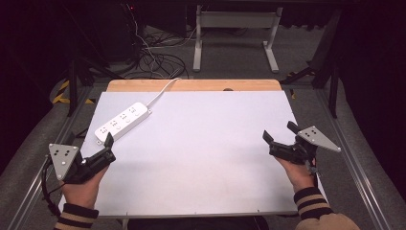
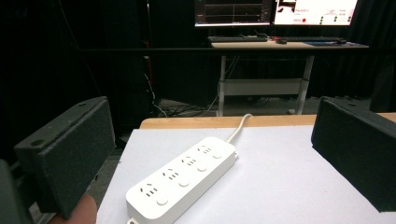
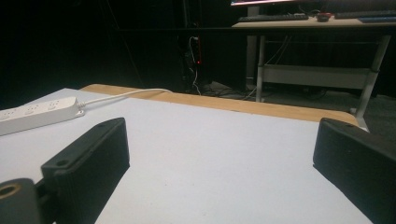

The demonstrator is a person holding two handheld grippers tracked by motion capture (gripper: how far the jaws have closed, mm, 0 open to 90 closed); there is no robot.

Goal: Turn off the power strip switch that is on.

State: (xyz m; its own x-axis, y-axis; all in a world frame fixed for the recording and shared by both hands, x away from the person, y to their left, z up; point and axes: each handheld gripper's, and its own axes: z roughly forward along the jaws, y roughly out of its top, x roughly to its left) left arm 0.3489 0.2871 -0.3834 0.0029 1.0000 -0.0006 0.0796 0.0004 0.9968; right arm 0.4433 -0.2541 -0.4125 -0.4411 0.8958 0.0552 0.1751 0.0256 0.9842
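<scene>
1. Dark room behind the bench (image 1: 201, 158); white top sheet, bare wood strip along the far edge (image 1: 191, 85); second desk with lit monitors (image 2: 275, 11) and a keyboard (image 2: 238, 39) farther back; tangle of cables on the floor (image 1: 153, 57) past the far edge.
2. White power strip (image 1: 122, 120) lies flat near the far-left corner of the bench, set diagonally; its white cord (image 1: 163, 91) runs off over the far edge; several sockets with round buttons on top, nothing plugged in.
3. Left gripper (image 1: 109, 143) sits at the near-left edge, held from below by the left hand (image 1: 81, 189); jaws spread wide, nothing between them; jaw tip just beside the near end of the power strip, contact cannot be told; in the left gripper view the strip lies ahead between the two black pads (image 2: 74, 154), clear of both.
4. Right gripper (image 1: 280, 135) at the right edge of the bench, held by the right hand (image 1: 299, 175); jaws spread wide, holding nothing, only bare white sheet between them; well apart from the power strip.
5. Grey three-cornered plate on each gripper; striped sleeve cuffs (image 1: 311, 201) at the near edge.
</scene>
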